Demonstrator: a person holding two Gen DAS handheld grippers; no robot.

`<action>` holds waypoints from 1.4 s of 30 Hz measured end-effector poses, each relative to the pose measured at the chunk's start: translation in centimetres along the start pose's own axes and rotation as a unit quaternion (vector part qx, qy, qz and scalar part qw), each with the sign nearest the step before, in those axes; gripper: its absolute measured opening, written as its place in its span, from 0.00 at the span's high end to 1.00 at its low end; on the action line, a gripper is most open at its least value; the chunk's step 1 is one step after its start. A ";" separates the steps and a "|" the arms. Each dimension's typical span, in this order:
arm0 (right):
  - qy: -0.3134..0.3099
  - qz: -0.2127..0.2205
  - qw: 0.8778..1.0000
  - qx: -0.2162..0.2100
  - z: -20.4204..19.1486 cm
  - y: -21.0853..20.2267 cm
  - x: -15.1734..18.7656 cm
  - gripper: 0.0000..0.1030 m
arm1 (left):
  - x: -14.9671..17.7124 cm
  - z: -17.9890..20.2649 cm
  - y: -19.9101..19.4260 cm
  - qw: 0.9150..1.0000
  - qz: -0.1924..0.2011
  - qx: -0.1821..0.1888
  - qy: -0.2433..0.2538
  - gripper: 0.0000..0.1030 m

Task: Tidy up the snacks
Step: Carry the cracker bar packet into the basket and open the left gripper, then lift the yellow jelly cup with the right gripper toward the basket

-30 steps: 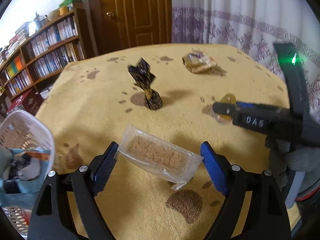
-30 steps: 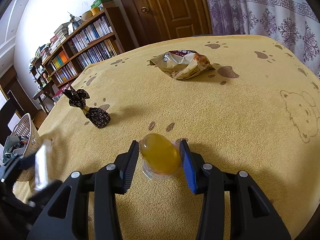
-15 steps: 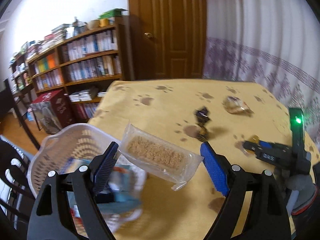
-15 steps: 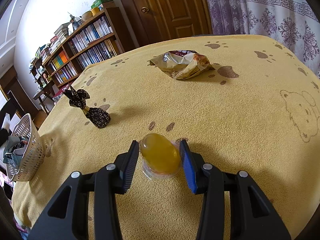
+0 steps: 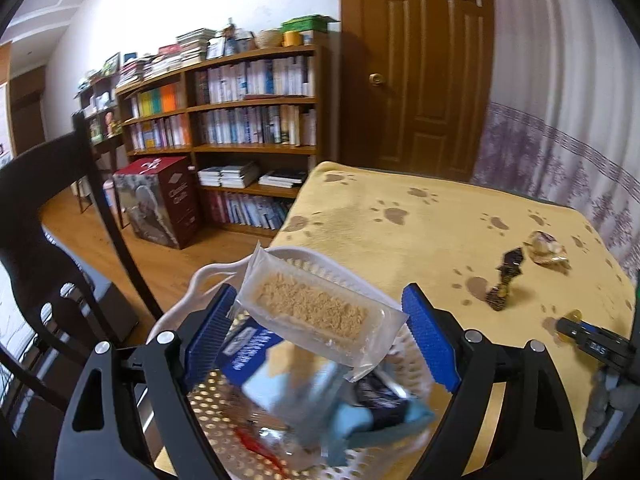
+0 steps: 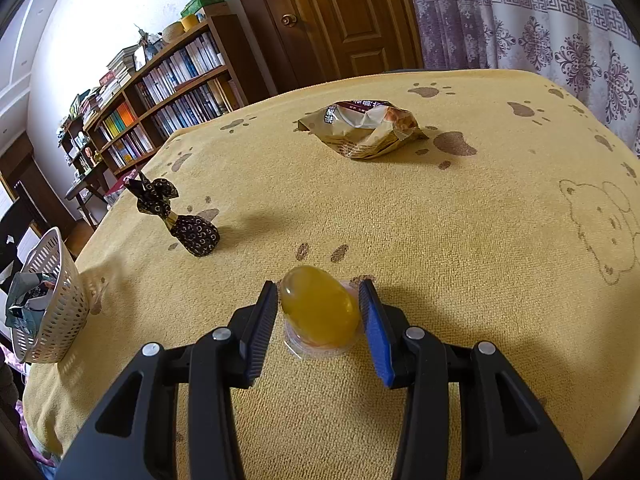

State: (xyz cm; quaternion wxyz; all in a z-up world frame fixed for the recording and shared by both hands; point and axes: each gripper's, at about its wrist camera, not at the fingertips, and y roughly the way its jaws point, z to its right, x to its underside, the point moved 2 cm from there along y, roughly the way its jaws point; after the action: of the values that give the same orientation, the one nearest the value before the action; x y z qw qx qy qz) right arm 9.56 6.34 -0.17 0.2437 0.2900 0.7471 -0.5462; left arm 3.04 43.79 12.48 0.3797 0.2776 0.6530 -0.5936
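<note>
In the left wrist view we hold the left gripper (image 5: 320,334) above the white perforated basket (image 5: 418,354), which sits at the near left corner of the table's yellow paw-print cloth (image 5: 420,248). Its jaws stand wide apart, and a clear packet of brown crumbly bar (image 5: 316,314) lies tilted between them; its left end is at the left blue pad (image 5: 208,340), while a gap shows before the right pad, so we cannot tell whether the packet is actually gripped. Beneath it the basket holds blurred blue and dark wrappers (image 5: 340,396); their print is unreadable. Further right on the cloth we see a dark twisted candy wrapper (image 5: 505,280) and a crumpled tan snack bag (image 5: 547,249). At the right edge the right gripper (image 5: 568,330) appears with white lettering on its body, too blurred to read with confidence. A dark red box (image 5: 160,204) by the bookshelf (image 5: 248,120) carries writing too small to read. In the right wrist view the right gripper (image 6: 320,322) lies low over the cloth, jaws partly open, flanking a yellow jelly cup (image 6: 320,308) that rests on the cloth; contact with the pads cannot be confirmed. The tan snack bag shows printed characters we cannot make out.
</note>
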 end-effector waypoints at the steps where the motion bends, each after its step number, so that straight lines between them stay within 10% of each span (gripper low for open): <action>1: 0.000 0.000 1.000 0.000 0.0 0.0 0.0 0.58 | 0.1 -0.1 0.2 1.000 -0.001 -0.003 -0.003 0.13; 42: -0.010 -0.003 1.000 0.022 -0.2 0.1 -0.1 0.65 | 1.7 -0.3 -4.5 0.998 0.040 -0.033 -0.032 0.05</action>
State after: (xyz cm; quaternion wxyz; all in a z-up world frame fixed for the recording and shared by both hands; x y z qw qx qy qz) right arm 9.68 6.60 -0.14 0.2431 0.2874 0.7330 -0.5666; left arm -1.56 43.34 13.63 0.4330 0.2715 0.6479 -0.5648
